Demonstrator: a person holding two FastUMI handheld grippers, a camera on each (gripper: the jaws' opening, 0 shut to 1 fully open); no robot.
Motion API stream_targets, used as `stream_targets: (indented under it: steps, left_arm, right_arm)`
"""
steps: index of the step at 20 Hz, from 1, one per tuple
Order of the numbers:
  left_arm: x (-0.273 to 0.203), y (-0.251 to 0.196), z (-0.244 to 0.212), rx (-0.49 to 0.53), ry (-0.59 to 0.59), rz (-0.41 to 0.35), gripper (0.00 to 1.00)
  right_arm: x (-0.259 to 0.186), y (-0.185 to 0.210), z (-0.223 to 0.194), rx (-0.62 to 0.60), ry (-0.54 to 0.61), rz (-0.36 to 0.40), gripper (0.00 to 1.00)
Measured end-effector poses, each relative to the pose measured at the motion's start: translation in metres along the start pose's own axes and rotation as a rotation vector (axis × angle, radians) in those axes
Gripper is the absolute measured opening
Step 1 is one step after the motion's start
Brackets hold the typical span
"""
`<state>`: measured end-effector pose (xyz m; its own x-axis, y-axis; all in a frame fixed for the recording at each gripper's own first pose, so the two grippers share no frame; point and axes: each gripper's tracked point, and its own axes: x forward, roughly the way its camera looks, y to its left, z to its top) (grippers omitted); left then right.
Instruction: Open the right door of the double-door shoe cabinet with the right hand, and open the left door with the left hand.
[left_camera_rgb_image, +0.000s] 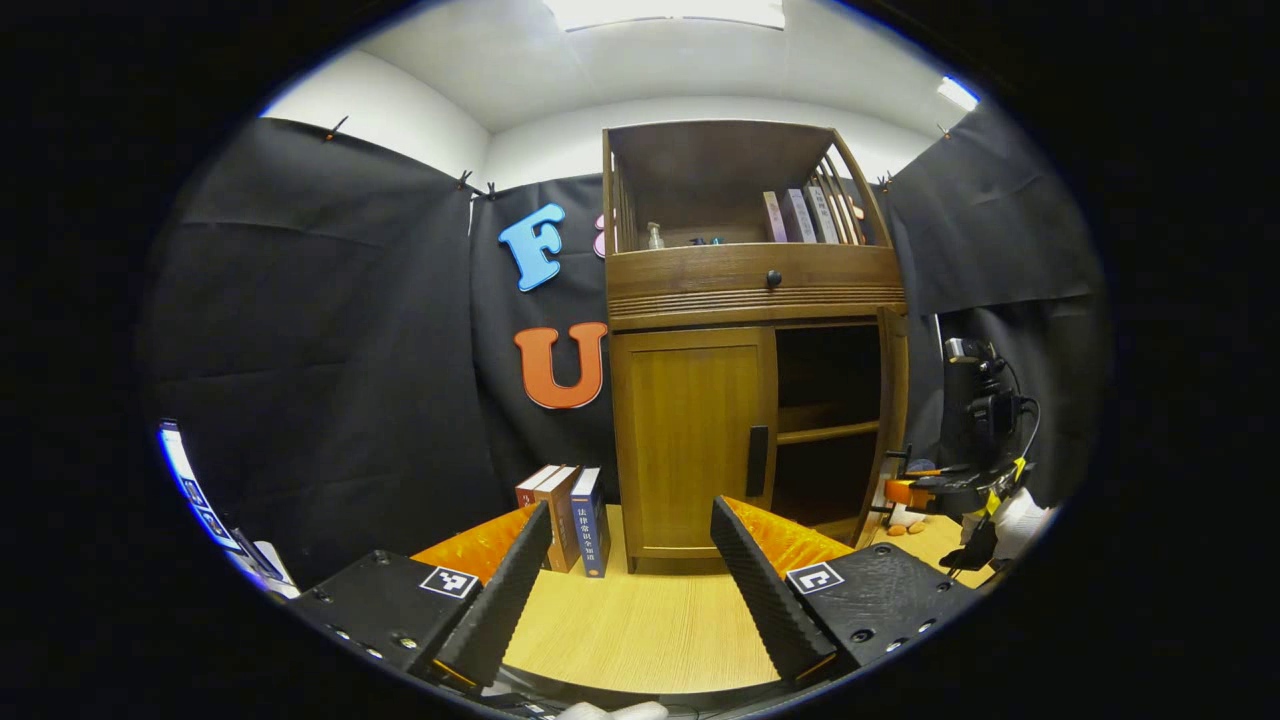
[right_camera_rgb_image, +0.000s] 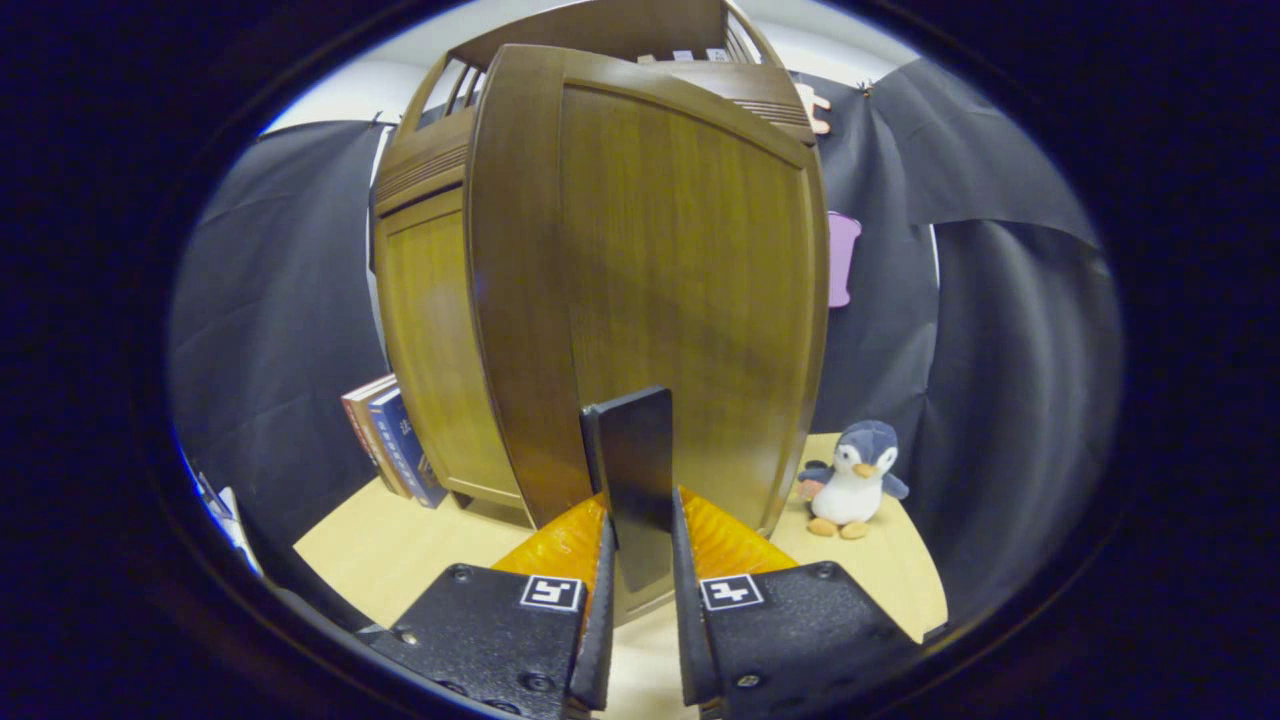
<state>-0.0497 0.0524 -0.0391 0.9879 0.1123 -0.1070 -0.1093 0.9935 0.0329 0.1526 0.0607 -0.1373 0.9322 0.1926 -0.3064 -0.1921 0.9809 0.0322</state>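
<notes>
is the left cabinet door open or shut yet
Shut. In the left gripper view the left door sits flush in its frame, while the right door is swung out, showing dark shelves.

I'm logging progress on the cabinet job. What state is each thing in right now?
Right door: swung open, its black handle clamped.
Left door: closed, handle untouched.
Drawer: closed.
Right hand-held gripper: shut on the right door's handle.
Left hand-held gripper: open, short of the cabinet.
Books: standing upright beside the cabinet.
</notes>
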Motion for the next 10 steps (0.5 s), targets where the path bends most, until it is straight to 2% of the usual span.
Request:
stream_targets:
  steps: [10]
  left_arm:
    - [0.01,-0.032,-0.001,0.0,0.0,-0.11,0.96]
  right_arm:
    - [-0.035,-0.041,-0.006,0.014,-0.013,-0.079,0.23]
